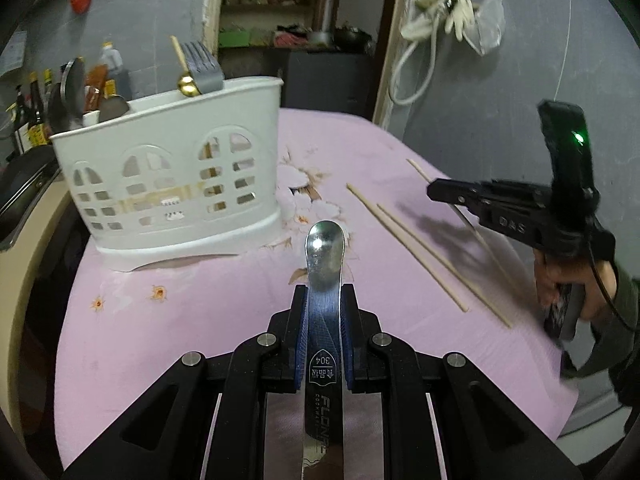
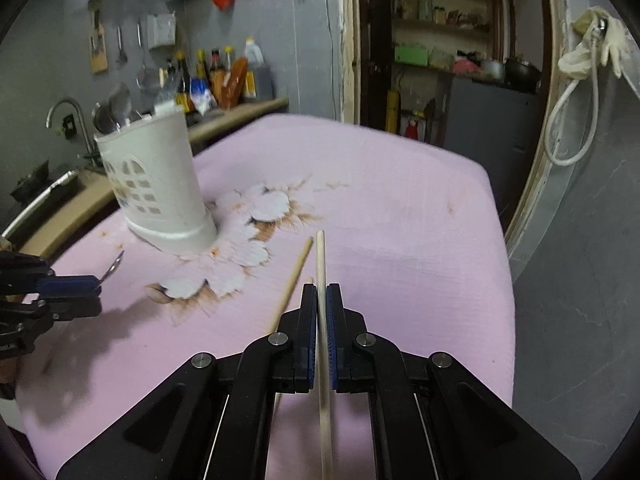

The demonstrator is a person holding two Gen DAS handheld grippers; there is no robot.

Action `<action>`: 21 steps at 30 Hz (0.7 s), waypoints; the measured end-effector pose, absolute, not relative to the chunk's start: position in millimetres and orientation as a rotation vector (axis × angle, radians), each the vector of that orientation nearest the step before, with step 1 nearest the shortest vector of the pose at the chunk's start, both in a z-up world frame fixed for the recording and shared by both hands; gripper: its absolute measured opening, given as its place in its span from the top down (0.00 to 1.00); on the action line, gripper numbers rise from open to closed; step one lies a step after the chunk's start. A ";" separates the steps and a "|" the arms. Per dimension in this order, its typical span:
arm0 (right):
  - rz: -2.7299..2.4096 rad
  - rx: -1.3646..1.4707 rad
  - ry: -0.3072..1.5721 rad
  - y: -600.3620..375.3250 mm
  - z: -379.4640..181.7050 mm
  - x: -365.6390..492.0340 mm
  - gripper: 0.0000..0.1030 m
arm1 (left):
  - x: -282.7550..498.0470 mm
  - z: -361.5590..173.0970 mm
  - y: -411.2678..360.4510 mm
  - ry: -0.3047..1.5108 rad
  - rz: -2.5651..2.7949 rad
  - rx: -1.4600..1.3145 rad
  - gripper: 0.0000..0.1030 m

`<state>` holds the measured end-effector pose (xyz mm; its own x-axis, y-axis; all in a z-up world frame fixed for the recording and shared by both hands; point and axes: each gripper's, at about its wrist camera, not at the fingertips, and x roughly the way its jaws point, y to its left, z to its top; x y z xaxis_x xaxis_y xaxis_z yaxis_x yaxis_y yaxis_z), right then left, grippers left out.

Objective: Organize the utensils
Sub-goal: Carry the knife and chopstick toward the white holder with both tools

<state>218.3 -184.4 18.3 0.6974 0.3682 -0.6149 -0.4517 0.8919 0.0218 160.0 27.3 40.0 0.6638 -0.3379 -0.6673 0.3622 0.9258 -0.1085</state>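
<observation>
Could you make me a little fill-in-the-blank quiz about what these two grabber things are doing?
1. The left gripper holds a metal ____.
2. The right gripper is shut on a wooden ____.
3. The white holder stands on a ____ cloth.

Missing words: spoon; chopstick; pink

Two wrist views, both angled down at your table

Each looks close along its own fingers over the pink tablecloth (image 1: 192, 320); both share the white utensil caddy (image 1: 172, 168) and the doorway shelves (image 2: 440, 24).
</observation>
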 end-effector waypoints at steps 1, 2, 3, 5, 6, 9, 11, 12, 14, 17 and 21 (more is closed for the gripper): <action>0.454 -0.131 0.635 -184.7 20.7 214.7 0.97 | 157.1 42.2 28.6 0.724 -0.391 0.030 0.89; 0.452 -0.127 0.600 -184.3 24.1 208.6 0.97 | 154.3 44.1 29.7 0.708 -0.384 0.028 0.89; 0.454 -0.122 0.578 -184.1 25.5 204.6 0.97 | 151.6 45.5 30.3 0.694 -0.372 0.025 0.89; 0.447 -0.114 0.527 -182.2 29.4 193.8 0.97 | 146.0 49.3 34.2 0.665 -0.350 0.012 0.89; 0.443 -0.119 0.507 -179.7 30.1 189.7 0.97 | 143.6 51.6 37.1 0.648 -0.340 0.002 0.89; 0.407 -0.154 0.438 -173.5 33.9 174.9 0.97 | 140.0 56.1 41.7 0.599 -0.309 -0.012 0.89; 0.399 -0.143 0.400 -171.2 36.8 166.5 0.97 | 134.4 59.3 43.4 0.565 -0.292 -0.013 0.89; 0.399 -0.133 0.386 -171.6 38.2 163.6 0.97 | 130.8 61.4 43.4 0.543 -0.286 -0.013 0.89; 0.395 -0.111 0.355 -171.1 40.9 158.2 0.97 | 128.5 61.8 41.8 0.511 -0.273 -0.007 0.89; 0.397 -0.091 0.329 -169.3 42.4 153.3 0.97 | 127.1 61.9 39.7 0.481 -0.254 -0.001 0.89; 0.401 -0.065 0.311 -167.4 43.3 148.4 0.97 | 127.1 63.1 41.6 0.462 -0.254 -0.027 0.89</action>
<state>148.4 -167.4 43.3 0.8741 0.3740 -0.3100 -0.3938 0.9192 -0.0012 127.1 41.6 63.1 0.8643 -0.2483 -0.4373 0.2361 0.9682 -0.0830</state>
